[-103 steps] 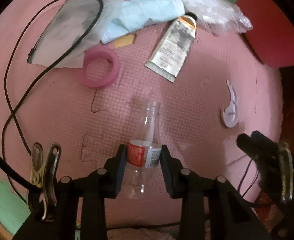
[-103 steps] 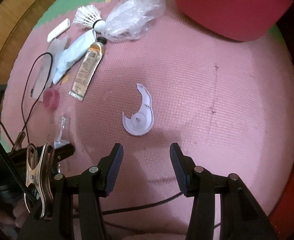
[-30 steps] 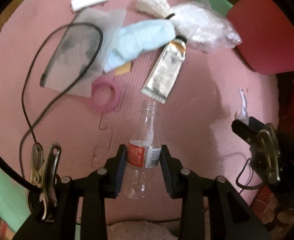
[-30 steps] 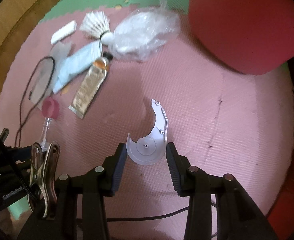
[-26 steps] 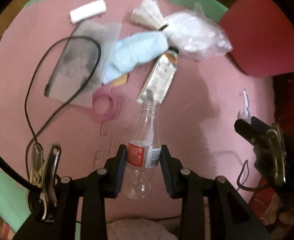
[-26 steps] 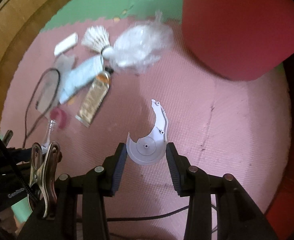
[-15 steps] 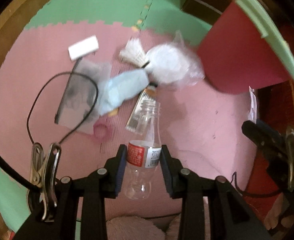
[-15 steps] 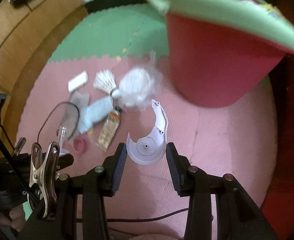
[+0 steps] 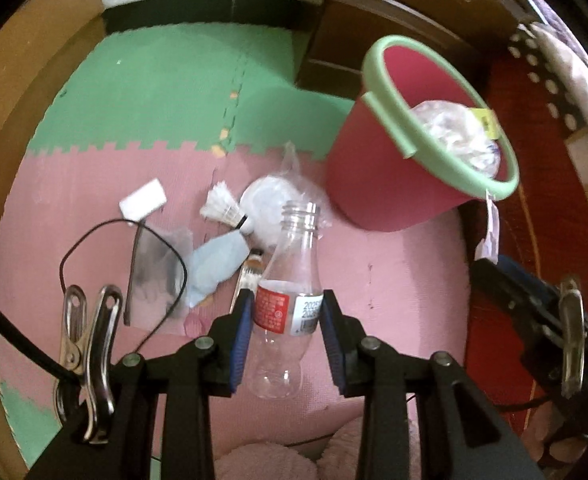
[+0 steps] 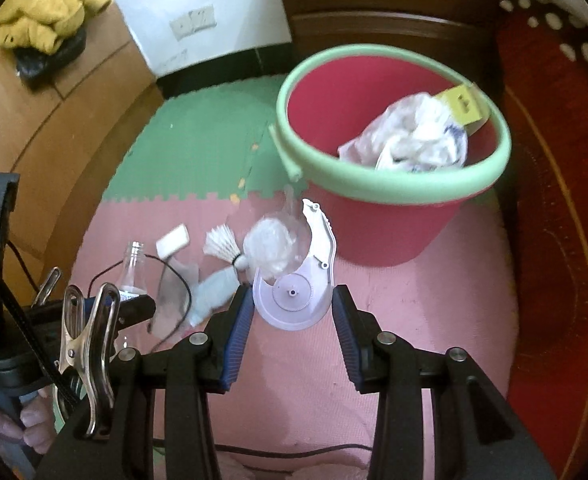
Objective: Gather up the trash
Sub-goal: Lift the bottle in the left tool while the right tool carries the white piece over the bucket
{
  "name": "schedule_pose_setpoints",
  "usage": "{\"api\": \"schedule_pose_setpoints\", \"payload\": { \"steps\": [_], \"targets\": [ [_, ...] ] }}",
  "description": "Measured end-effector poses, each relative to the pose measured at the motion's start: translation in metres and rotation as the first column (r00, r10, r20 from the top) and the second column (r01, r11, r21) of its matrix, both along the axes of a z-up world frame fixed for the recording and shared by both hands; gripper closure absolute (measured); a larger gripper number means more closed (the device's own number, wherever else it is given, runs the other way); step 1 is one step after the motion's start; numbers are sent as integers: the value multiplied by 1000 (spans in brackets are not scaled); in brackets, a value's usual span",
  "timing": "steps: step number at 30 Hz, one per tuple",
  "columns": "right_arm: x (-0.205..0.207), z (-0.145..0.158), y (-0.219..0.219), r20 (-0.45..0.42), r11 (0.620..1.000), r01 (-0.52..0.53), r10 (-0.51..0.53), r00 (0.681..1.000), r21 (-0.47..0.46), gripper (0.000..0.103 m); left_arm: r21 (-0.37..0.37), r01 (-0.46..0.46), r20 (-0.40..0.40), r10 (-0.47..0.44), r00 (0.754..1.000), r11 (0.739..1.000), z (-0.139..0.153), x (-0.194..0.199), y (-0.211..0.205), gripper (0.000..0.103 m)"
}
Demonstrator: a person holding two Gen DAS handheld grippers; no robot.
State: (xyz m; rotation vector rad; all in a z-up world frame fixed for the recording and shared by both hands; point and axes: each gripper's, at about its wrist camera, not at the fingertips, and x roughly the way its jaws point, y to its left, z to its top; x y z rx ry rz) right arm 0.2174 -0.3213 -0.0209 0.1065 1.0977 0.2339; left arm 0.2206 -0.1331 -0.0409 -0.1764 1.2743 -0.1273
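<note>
Two tools are seen, each clamped on a piece of trash. The left tool [image 9: 286,330] is closed on a clear plastic bottle [image 9: 288,280] at its red label, low in the frame's centre. The right tool [image 10: 292,320] is closed on a white plastic disc piece [image 10: 294,294]. A red bucket [image 10: 378,232], green-rimmed, stands at upper right on the pink floor mat [image 10: 434,320], with a shuttlecock [image 10: 222,245] lying left of it.
</note>
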Motion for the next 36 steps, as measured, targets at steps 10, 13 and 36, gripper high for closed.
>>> {"api": "schedule_pose_setpoints", "payload": {
  "steps": [10, 13, 36],
  "targets": [
    [9, 60, 13, 90, 998, 26, -31, 995, 53, 62, -40, 0, 46, 2, 999, 999, 41, 16, 1, 69],
    [18, 75, 10, 110, 998, 21, -27, 994, 52, 62, -46, -10, 67, 13, 998, 999, 51, 25, -5, 69],
    [82, 63, -77, 66, 994, 77, -82, 994, 71, 62, -32, 95, 169, -88, 982, 995, 99, 115, -102, 69]
  ]
}}
